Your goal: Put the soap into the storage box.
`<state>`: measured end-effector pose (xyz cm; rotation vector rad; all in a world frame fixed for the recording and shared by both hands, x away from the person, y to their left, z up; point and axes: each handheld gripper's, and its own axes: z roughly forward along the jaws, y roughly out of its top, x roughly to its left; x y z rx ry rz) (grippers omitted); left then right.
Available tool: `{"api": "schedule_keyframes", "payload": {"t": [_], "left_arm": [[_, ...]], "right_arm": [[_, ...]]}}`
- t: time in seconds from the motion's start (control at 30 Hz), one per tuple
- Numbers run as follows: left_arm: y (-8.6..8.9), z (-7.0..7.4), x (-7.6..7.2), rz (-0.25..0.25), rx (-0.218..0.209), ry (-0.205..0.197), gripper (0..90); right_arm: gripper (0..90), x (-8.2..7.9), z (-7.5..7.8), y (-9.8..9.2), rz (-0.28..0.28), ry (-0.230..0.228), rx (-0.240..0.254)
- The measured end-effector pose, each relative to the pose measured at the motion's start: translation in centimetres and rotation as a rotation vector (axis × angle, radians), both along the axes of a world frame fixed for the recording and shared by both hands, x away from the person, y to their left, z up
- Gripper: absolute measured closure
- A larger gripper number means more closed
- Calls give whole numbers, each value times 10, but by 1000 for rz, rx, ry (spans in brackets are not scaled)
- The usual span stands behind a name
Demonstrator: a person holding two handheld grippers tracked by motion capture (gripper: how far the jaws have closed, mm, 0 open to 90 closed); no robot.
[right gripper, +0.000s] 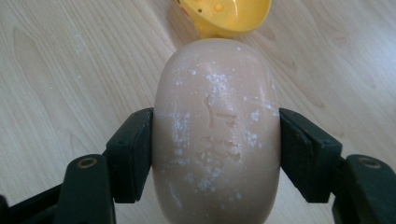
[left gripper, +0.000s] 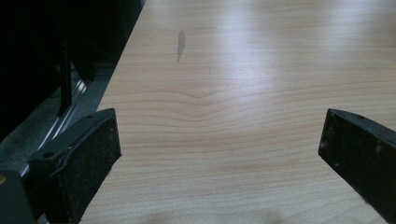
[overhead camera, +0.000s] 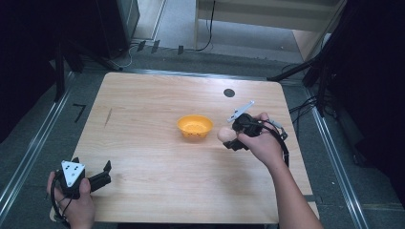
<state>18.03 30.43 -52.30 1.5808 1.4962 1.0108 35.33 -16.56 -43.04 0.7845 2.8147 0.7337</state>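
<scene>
- Two grippers are seen over the pale wooden table with rounded corners (overhead camera: pixel 157 95): the left gripper (overhead camera: pixel 106 171) is held at the near left corner, and the right gripper (overhead camera: pixel 228 139) is held over the right half.
- Wide bare wood is left between the two grippers and along the far left edge; a short dark streak in the grain (left gripper: pixel 180 44) is seen near that left edge, and a small black round mark (overhead camera: pixel 229 92) lies near the far edge.
- Beyond the table's edges, grey floor and metal rails are seen on both sides.
- The left gripper's jaws are spread wide, with nothing but bare wood between them.
- The right gripper's jaws are pressed on the two sides of a smooth, pale pink oval soap bar (right gripper: pixel 215 135), speckled with white flecks; the bar is held just right of the bowl in the high view, apart from it.
- A small round orange-yellow plastic bowl (overhead camera: pixel 195 127) stands near the table's middle, well clear of every edge.
- Small holes are seen in the bowl's bottom; whether anything else lies in it cannot be told.
</scene>
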Motion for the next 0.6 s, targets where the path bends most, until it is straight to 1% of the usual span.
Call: {"api": "schedule_keyframes", "payload": {"t": [0.1,0.2,0.33,0.4,0.5,0.57,0.6], "left_arm": [[0,0,0,4,-9,-4,0],[0,0,0,9,-9,0,0],[1,0,0,4,-13,-1,0],[1,0,0,1,-15,-2,0],[1,0,0,-3,-14,-2,0],[1,0,0,-9,-19,-1,0],[1,0,0,-10,-21,3,0]], "right_arm": [[335,2,2,0,2,-13,20],[336,5,3,1,32,-33,13],[335,9,7,5,72,-54,-3],[335,11,9,8,95,-67,-2],[335,15,11,13,124,-74,-1],[335,17,10,16,125,-64,1],[335,18,9,18,140,-72,2]]}}
